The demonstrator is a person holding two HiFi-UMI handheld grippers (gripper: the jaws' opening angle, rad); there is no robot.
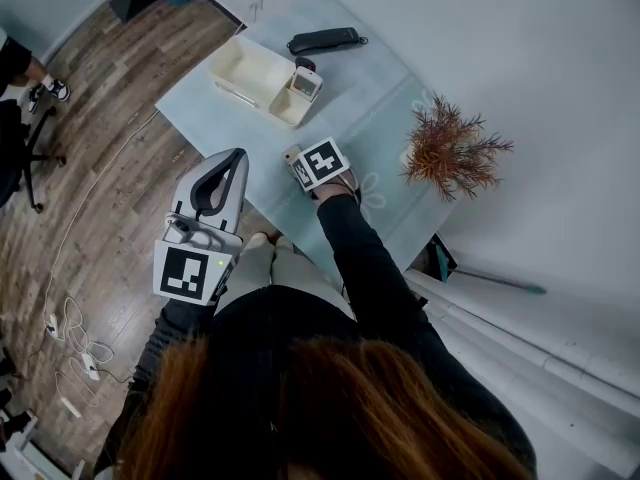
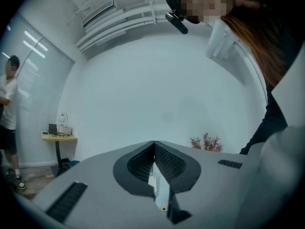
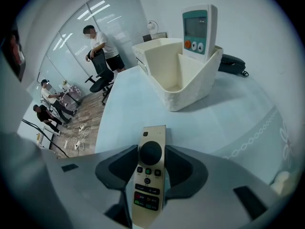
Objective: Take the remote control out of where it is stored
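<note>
A slim gold remote control [image 3: 149, 175] with a round black pad lies lengthwise between the jaws of my right gripper [image 3: 151, 149], which is shut on it. It hangs tilted down over the pale blue table [image 3: 238, 113], in front of the cream storage box [image 3: 178, 78]. In the head view the right gripper [image 1: 296, 160] and the gold remote [image 1: 291, 154] are near the table's front edge. A white remote with a screen [image 3: 199, 30] stands upright in the box's small compartment. My left gripper [image 1: 232, 158] is shut, empty and level beside the table.
A black case [image 1: 323, 40] lies behind the storage box [image 1: 250, 73]. A dried reddish plant [image 1: 452, 148] stands at the table's right, close to the wall. Cables [image 1: 70, 338] trail across the wooden floor on the left. People and office chairs are farther off in the room.
</note>
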